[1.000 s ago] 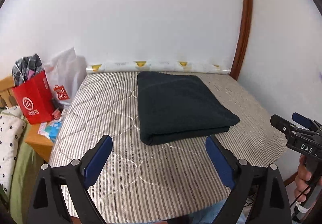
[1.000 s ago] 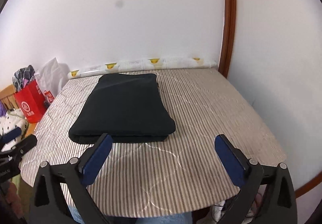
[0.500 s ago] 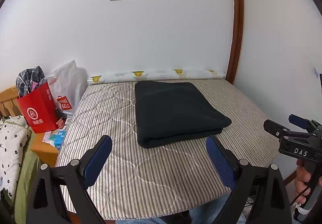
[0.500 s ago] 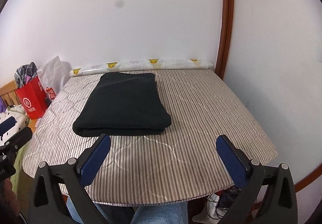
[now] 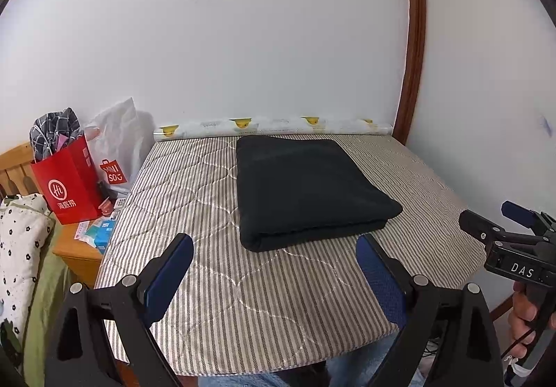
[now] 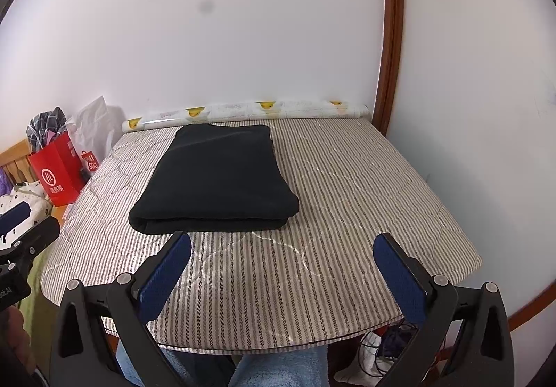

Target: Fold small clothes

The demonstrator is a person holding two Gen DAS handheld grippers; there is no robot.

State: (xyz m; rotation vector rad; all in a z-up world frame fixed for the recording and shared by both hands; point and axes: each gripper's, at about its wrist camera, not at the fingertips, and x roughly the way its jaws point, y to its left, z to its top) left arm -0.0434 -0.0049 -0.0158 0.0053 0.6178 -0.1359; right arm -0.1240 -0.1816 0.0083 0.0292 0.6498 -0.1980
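A dark folded garment (image 5: 305, 188) lies flat on the striped quilted table (image 5: 243, 300), towards the back; it also shows in the right wrist view (image 6: 219, 178). My left gripper (image 5: 274, 268) is open and empty, above the table's front edge, short of the garment. My right gripper (image 6: 281, 268) is open and empty, also at the front edge. The right gripper shows at the right of the left wrist view (image 5: 504, 230); the left gripper's body shows at the left edge of the right wrist view (image 6: 21, 241).
A patterned roll (image 5: 274, 126) lies along the wall behind the table. A red paper bag (image 5: 66, 185) and a white plastic bag (image 5: 118, 147) stand on a wooden stand at the left. A brown door frame (image 5: 413, 39) is at the right. My knees (image 6: 278, 369) are below the table.
Both grippers have drawn back and up from the table, so the garment looks smaller and farther. The garment has not moved. Both grippers stay open.
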